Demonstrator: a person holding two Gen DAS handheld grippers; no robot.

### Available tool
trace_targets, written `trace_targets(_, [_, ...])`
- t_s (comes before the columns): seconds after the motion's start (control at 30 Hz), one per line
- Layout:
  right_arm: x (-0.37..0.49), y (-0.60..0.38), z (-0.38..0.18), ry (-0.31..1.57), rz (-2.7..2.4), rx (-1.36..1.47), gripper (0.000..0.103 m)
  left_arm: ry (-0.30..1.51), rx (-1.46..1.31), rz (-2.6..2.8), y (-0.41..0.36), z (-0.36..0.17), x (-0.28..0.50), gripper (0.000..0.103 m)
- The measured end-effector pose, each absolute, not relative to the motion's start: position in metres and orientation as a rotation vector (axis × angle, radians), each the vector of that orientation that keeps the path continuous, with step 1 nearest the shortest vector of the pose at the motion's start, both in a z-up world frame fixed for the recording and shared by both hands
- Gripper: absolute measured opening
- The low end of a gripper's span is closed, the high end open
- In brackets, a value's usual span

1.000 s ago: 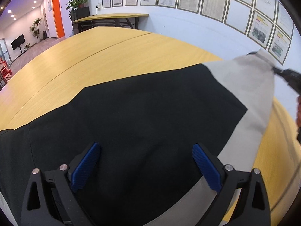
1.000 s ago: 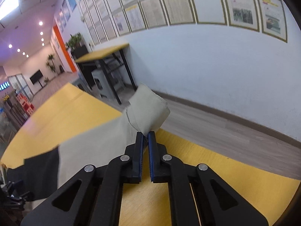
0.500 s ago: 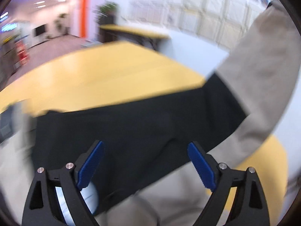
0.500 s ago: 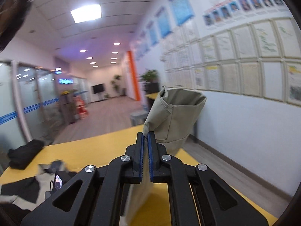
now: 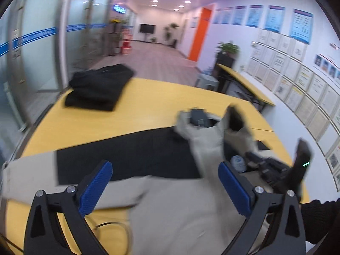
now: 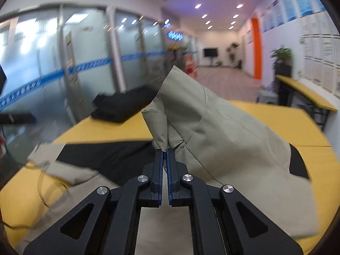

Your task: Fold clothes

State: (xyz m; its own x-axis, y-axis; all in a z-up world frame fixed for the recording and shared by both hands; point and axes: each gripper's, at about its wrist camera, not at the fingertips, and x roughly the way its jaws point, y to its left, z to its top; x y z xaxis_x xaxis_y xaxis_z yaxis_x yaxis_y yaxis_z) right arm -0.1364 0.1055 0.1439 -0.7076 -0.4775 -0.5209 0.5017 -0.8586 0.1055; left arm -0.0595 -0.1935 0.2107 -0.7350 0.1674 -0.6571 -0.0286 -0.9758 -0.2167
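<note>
A black and beige garment (image 5: 131,159) lies spread on the yellow table (image 5: 148,97). My left gripper (image 5: 163,182) hovers open above its beige near part, nothing between the blue pads. In the right wrist view my right gripper (image 6: 164,155) is shut on a beige sleeve (image 6: 201,116) of the garment, held lifted and draped over the black body (image 6: 110,155). The right gripper (image 5: 214,125) shows in the left wrist view, wrapped in the raised beige cloth.
A folded black garment (image 5: 97,89) sits at the table's far left corner, also the dark pile (image 6: 123,104) in the right wrist view. A thin cable (image 5: 114,229) lies near the front edge. A second table (image 5: 244,80) stands by the right wall.
The right gripper has swung the beige sleeve from the table's right end up and over toward the black body. My left gripper has turned left, staying open.
</note>
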Motion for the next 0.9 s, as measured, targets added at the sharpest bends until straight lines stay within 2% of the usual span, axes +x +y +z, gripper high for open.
trace_targets(0.13, [-0.122, 0.025, 0.087, 0.186, -2.351, 0.834, 0.003, -0.356, -1.136, 2.812, -0.231, 0.186, -0.046, 0.102])
trace_targets(0.33, [-0.136, -0.029, 0.046, 0.312, -2.273, 0.88, 0.003, -0.464, -1.191, 2.763, -0.266, 0.144, -0.038, 0.102])
trace_targets(0.5, [-0.15, -0.032, 0.032, 0.301, -2.199, 0.95, 0.008, -0.385, -1.22, 2.676, -0.222, 0.122, -0.074, 0.102])
trace_targets(0.57, [-0.148, -0.019, 0.049, 0.233, -2.188, 0.933, 0.019, -0.345, -1.234, 2.642, -0.202, 0.112, -0.089, 0.102])
trace_targets(0.63, [-0.141, 0.014, 0.07, 0.136, -2.233, 0.873, 0.059, -0.307, -1.248, 2.606, -0.183, 0.103, -0.105, 0.102])
trace_targets(0.7, [-0.135, 0.067, 0.091, 0.021, -2.321, 0.825, 0.066, -0.268, -1.261, 2.571, -0.163, 0.093, -0.121, 0.102])
trace_targets(0.77, [-0.137, 0.123, 0.099, -0.035, -2.406, 0.846, 0.068, -0.231, -1.273, 2.535, -0.144, 0.083, -0.136, 0.102])
trace_targets(0.9, [-0.159, 0.219, 0.086, 0.005, -2.565, 0.983, 0.068, -0.157, -1.295, 2.462, -0.105, 0.064, -0.167, 0.102])
